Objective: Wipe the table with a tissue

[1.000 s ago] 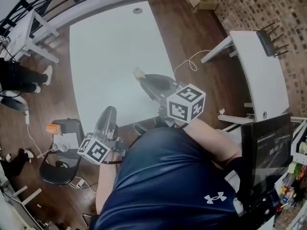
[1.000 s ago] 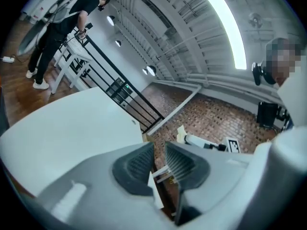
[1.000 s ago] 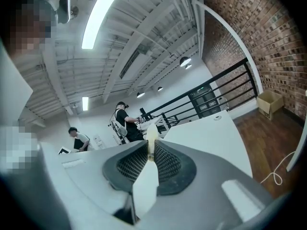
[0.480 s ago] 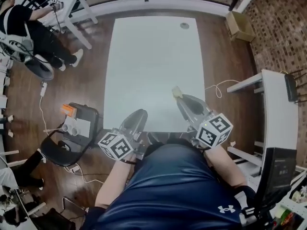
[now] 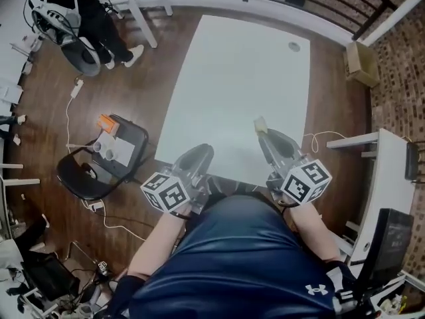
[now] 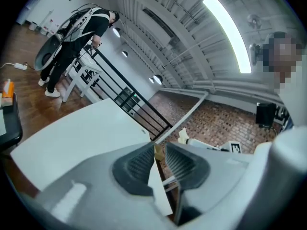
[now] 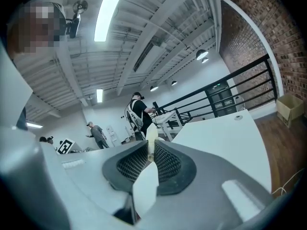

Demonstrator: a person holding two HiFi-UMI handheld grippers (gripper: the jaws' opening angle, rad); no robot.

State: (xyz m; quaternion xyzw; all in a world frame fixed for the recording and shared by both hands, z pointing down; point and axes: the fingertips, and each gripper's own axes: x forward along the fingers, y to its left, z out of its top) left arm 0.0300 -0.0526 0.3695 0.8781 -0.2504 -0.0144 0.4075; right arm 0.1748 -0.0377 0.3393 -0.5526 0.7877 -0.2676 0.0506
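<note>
The white table (image 5: 232, 78) stretches away from me. My right gripper (image 5: 261, 129) reaches over its near right part, shut on a small cream tissue (image 5: 259, 122). In the right gripper view the tissue (image 7: 151, 132) sticks up from the pinched tips of the right gripper (image 7: 150, 143), with the table (image 7: 225, 133) to the right. My left gripper (image 5: 204, 149) hovers at the table's near edge, further left. In the left gripper view the jaws of the left gripper (image 6: 157, 146) stand a narrow slit apart with nothing gripped. The table (image 6: 76, 133) lies to its left.
A black chair (image 5: 80, 178) with an orange item and cups stands on the floor at the left. A cardboard box (image 5: 362, 64) sits at the far right, and a white desk (image 5: 388, 171) at the right. A person sits by a desk (image 5: 80, 15) at the far left. A cable (image 5: 319, 138) lies right of the table.
The head view has swung, so the table now sits more to the right and upright in the picture. Both grippers have shifted slightly and stay at the near edge. The right still holds the tissue.
</note>
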